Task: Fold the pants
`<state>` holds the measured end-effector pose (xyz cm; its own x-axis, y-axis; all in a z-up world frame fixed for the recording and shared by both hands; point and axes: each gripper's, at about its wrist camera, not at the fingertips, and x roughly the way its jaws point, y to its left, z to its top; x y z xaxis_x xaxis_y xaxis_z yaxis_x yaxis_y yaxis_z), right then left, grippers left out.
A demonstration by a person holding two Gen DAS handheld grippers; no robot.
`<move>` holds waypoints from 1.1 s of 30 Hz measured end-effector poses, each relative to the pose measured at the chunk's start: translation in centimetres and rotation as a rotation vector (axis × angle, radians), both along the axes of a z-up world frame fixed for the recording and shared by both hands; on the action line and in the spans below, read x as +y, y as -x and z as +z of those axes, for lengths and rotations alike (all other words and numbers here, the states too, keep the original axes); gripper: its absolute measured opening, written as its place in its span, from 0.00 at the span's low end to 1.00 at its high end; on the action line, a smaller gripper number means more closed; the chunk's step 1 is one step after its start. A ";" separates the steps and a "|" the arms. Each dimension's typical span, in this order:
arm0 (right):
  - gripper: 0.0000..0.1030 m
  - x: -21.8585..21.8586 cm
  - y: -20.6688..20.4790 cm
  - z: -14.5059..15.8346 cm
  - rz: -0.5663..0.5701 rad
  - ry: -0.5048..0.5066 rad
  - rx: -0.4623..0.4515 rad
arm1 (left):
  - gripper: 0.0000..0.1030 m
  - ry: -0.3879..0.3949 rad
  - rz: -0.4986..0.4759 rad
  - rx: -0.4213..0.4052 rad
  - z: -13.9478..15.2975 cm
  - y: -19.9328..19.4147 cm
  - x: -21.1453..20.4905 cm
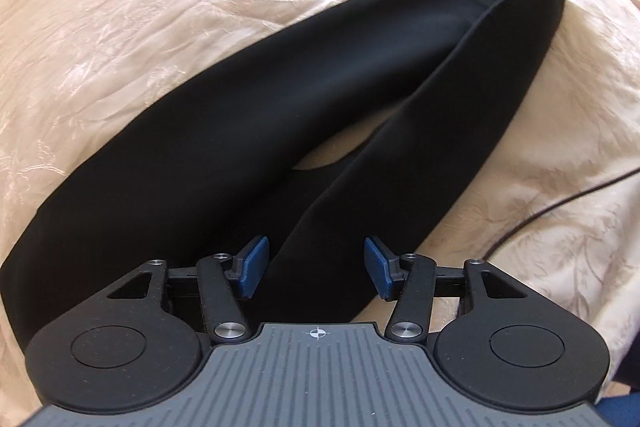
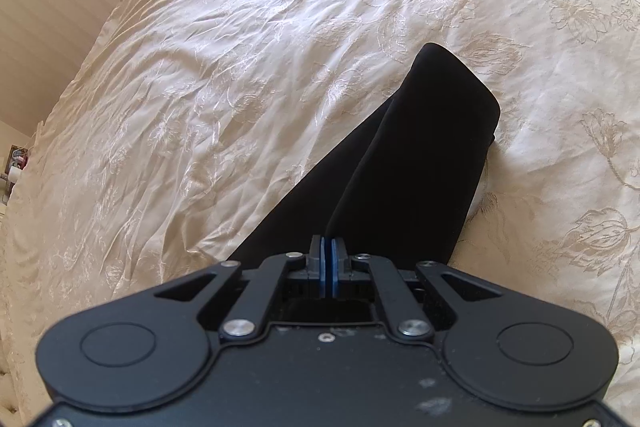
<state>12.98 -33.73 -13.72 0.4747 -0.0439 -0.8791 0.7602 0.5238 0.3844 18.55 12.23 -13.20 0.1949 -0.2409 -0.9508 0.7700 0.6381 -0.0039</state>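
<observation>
Right gripper pinching one end of the pants, left one spread and waiting over the other end.

I see the black pants lying long across the cream bedspread, the two legs nearly overlaid with a small gap of bedding showing between them. My right gripper has its blue pads pressed together, and the left wrist view shows it gripping the far right tip of the fabric. My left gripper hangs with its jaws wide over the near end, holding nothing. I judge this to be the first lengthwise fold, one leg laid over the other. Next I would close the left jaws on the near edge, then tension both ends to align the legs.
</observation>
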 end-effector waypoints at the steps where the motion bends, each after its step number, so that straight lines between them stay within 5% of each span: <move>1: 0.05 0.0 0.2 0.1 -0.001 0.001 -0.003 | 0.35 0.008 -0.007 0.019 -0.1 0.1 0.1; 2: 0.05 0.1 0.5 0.2 -0.002 0.003 -0.004 | 0.13 0.013 -0.002 0.030 -0.1 0.3 0.3; 3: 0.05 0.1 0.7 0.3 -0.005 0.002 -0.005 | 0.09 0.011 0.017 0.025 0.0 0.5 0.4; 9: 0.05 0.1 2.7 0.6 -0.066 -0.012 0.006 | 0.08 0.049 0.142 -0.109 4.6 0.8 1.2; 14: 0.05 -0.5 2.1 0.7 -0.098 -0.033 -0.011 | 0.08 0.040 0.187 -0.156 6.7 -3.7 -0.1; 21: 0.06 -1.6 -3.2 -3.0 -0.095 -0.066 0.049 | 0.09 -0.056 0.238 -0.118 2.4 -10.8 -3.0; 33: 0.06 -2.6 -7.5 -7.4 0.024 -0.022 0.096 | 0.09 -0.149 0.303 -0.105 -0.8 -11.7 -4.0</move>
<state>20.51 -36.30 -21.10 0.3889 -0.0131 -0.9212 0.7813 0.5346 0.3223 30.24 8.19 -13.96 0.3349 -0.0176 -0.9421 0.5370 0.8251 0.1755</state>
